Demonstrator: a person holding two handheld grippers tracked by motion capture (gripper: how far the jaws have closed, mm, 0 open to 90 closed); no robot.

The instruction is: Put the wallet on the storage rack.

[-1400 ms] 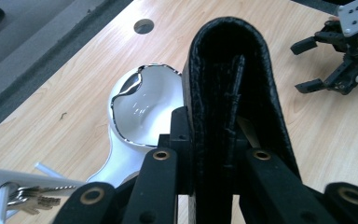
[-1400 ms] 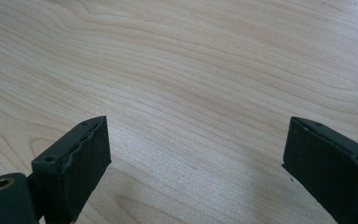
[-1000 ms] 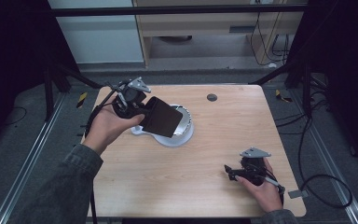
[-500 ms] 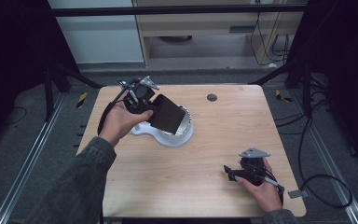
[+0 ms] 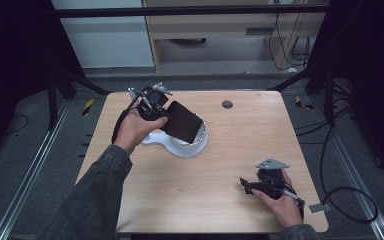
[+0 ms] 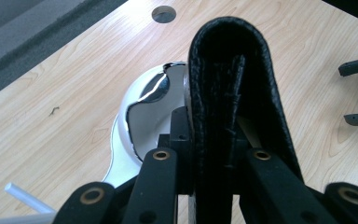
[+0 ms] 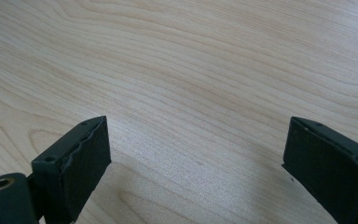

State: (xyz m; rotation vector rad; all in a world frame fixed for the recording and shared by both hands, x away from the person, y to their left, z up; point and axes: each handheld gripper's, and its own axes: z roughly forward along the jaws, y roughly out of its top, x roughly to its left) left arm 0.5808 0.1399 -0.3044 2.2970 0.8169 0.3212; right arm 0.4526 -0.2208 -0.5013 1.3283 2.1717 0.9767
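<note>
My left gripper point(image 5: 156, 102) is squeezed shut on the black wallet point(image 5: 182, 121), one jaw on each flat side. In the left gripper view the wallet point(image 6: 235, 88) stands on its edge with the folded, round end pointing away from me, so its long side runs straight out from my jaws. The free end hangs tilted over the white bowl-shaped holder point(image 5: 186, 146), which sits on the wooden table point(image 5: 240, 140) right under and just past the wallet. I cannot tell if the wallet touches the holder's rim or is only just above it. That is what the next move turns on, I think: the holder lies ahead of and below my left jaws, so the wallet would have to go down and forward to land in it. My left hand is the near one. My right gripper point(image 5: 252, 185) is well apart, resting low at the near right part of the table, with its jaws wide apart and nothing between them, just bare wood. I count one wallet, one white holder, two grippers, and one small round hole point(image 5: 227, 104) in the table top.
</note>
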